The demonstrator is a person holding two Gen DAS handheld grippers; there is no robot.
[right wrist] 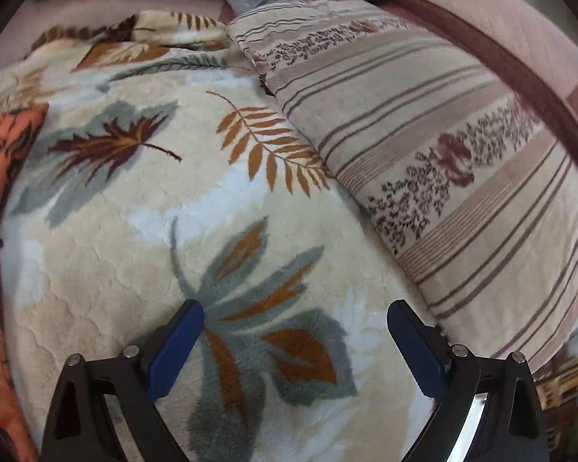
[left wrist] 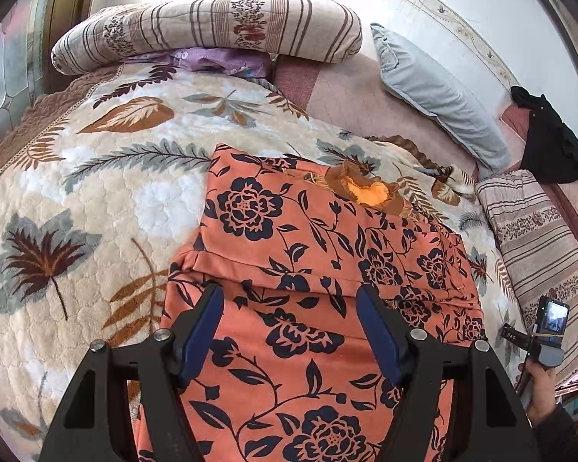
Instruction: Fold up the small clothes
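A bed covered by a cream plush blanket with brown and grey leaf print [left wrist: 96, 192] fills both views. On its middle lies the orange fleece garment with dark blue flowers [left wrist: 308, 269], already doubled over once, a folded edge crossing it from left to right; further folds appear to remain. A striped beige pillow [right wrist: 443, 173] lies to the right. The left tongs [left wrist: 289, 331] stand well open above the garment's near part, gripping nothing. The right tongs [right wrist: 294, 346] stand wide open over bare blanket, empty.
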